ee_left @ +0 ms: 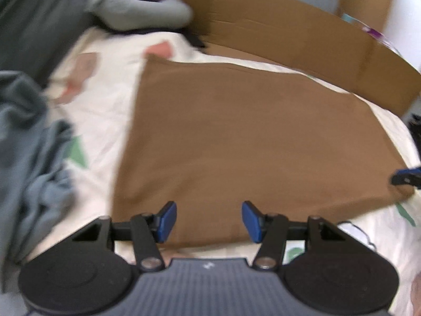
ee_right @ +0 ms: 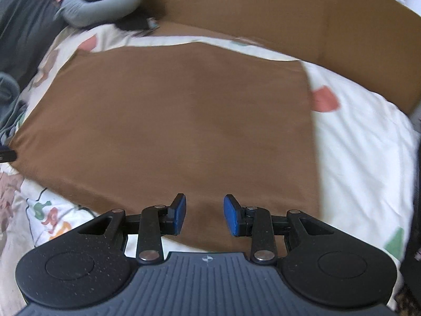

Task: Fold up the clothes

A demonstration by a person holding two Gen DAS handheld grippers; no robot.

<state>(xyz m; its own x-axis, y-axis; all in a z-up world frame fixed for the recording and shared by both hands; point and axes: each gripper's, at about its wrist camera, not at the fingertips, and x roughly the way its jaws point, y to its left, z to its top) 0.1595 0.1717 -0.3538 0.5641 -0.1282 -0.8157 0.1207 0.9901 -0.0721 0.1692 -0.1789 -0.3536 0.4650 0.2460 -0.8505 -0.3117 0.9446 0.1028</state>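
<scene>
On the patterned white bedspread, the brown garment lies spread flat as a broad panel, its near hem running just under both grippers and its far edge toward twelve o'clock, close to the cardboard sheet that stands along the back. In the left wrist view the left gripper hangs over the near hem with its blue pads clearly apart and nothing between them; in the right wrist view the right gripper does the same, its jaws a little narrower but also empty, with brown cloth visible through the gap. The step in hand looks like taking the near hem to carry it over for a fold. To do that well, each gripper should come down on the hem itself, the left toward the corner at nine o'clock and the right toward the corner at three o'clock, and pinch only the brown layer, not the bedspread beneath. Lifting both corners evenly and carrying them toward twelve o'clock should keep the fold straight. The crumpled grey-blue clothes at nine o'clock lie beside the panel and should stay clear.
</scene>
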